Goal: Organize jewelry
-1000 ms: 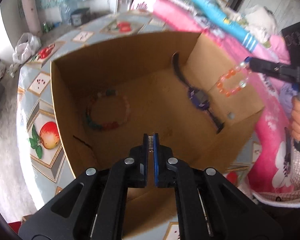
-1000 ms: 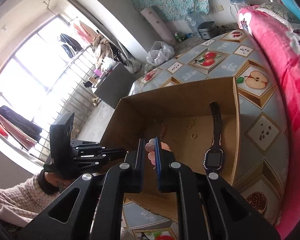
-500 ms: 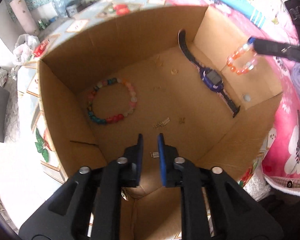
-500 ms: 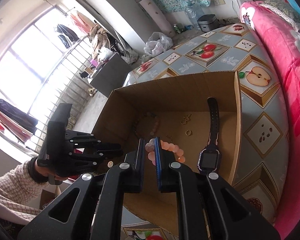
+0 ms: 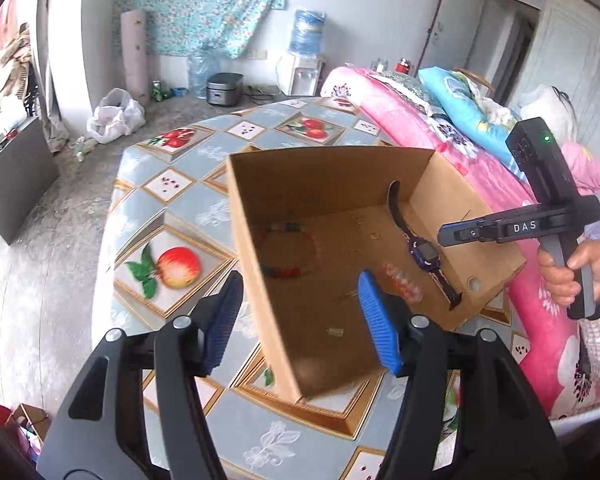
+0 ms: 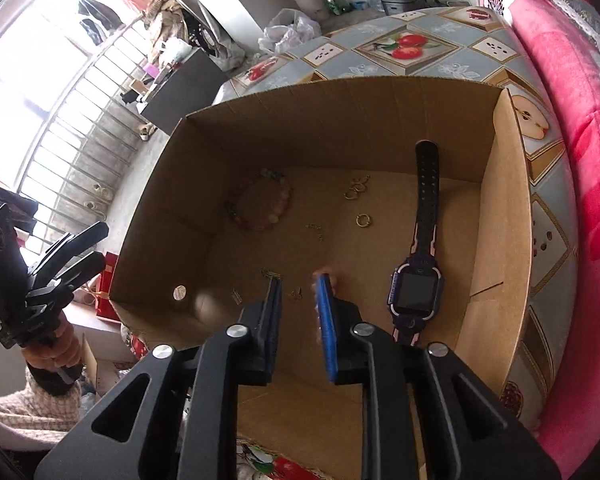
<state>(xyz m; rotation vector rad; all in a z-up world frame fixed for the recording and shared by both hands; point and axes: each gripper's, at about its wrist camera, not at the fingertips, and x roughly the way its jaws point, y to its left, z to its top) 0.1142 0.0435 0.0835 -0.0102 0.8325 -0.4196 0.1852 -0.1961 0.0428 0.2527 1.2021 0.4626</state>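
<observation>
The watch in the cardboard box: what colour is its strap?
The watch has a black strap with pink edging near its purple case; the right wrist view shows it best.

One box [image 6: 504,216] holds one watch [image 6: 416,288], two bead bracelets [image 6: 260,204] (the orange one [image 5: 400,282] blurred), and perhaps six small gold pieces [image 6: 363,221].

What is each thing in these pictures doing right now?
Cardboard box: open-topped, on the table.
Watch: flat inside the box, strap unbuckled.
Colourful bracelet: lying in the box.
Pink bracelet: blurred, beside the watch.
Gold ring: loose on the box floor.
Left gripper: opening, empty.
Right gripper: opening.
</observation>
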